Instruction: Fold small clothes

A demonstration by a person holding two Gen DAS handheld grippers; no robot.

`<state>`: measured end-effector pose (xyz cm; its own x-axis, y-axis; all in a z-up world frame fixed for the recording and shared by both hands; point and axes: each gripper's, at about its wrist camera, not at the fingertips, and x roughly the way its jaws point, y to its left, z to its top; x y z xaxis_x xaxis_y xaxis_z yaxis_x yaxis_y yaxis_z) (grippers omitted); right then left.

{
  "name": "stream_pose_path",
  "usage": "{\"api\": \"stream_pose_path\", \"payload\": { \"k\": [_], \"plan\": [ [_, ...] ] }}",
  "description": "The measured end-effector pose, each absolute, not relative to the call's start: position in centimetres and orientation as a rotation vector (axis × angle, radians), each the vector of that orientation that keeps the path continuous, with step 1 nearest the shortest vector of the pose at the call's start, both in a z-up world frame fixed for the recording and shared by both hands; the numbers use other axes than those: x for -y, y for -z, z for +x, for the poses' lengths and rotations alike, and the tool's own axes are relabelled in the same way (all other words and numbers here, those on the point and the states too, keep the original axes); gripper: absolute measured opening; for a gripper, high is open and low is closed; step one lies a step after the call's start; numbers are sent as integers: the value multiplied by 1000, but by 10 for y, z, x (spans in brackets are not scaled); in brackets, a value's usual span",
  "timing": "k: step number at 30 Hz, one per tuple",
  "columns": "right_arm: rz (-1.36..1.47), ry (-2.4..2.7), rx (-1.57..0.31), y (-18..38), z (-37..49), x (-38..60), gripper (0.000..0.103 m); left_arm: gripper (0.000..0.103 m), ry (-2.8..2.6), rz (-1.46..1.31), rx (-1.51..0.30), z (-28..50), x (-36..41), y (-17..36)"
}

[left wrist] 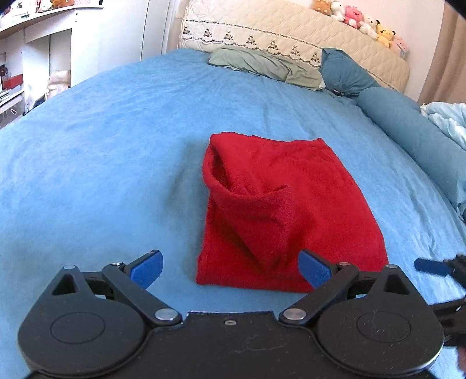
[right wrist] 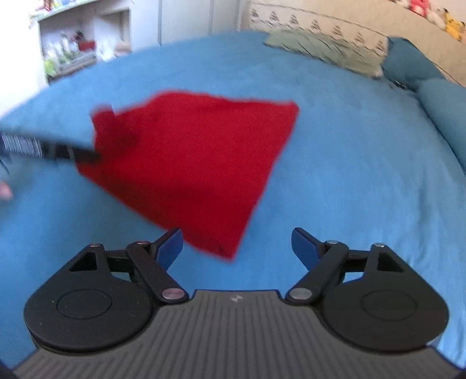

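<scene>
A small red fleece garment (left wrist: 279,210) lies folded on the blue bed sheet (left wrist: 102,163), with a loose flap curling up on its left side. My left gripper (left wrist: 230,268) is open and empty just in front of its near edge. In the right wrist view the garment (right wrist: 198,157) is blurred. My right gripper (right wrist: 237,247) is open and empty, with the garment's near corner just ahead of its left finger. The left gripper shows in the right wrist view (right wrist: 58,151) at the garment's left edge. The right gripper's finger shows at the left wrist view's right edge (left wrist: 431,266).
A green pillow (left wrist: 262,64) and teal bolsters (left wrist: 407,122) lie at the bed's head, under a quilted headboard (left wrist: 291,26) topped with plush toys (left wrist: 358,17). White shelves (left wrist: 29,58) stand to the left. A light blue blanket (left wrist: 448,119) is bunched at the right.
</scene>
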<state>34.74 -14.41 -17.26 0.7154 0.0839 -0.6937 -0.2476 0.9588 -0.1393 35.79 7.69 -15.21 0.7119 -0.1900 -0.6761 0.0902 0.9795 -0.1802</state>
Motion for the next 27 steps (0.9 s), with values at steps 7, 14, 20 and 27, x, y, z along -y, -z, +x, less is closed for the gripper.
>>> {"api": "stream_pose_path", "payload": {
  "k": [7,14,20,27],
  "plan": [
    [-157,-115,-737,194,361,152,94,101,148,-150,-755,362,-75,155],
    [-101,8,-646,177,365,168,88,101,113,-150,-704,372,-74,152],
    [-43,-3,-706,199,362,186,88,101,-2,-47,-805,380,-86,179],
    [-42,-37,-719,201,359,189,88,102,-13,-72,-837,377,-97,181]
  ]
}}
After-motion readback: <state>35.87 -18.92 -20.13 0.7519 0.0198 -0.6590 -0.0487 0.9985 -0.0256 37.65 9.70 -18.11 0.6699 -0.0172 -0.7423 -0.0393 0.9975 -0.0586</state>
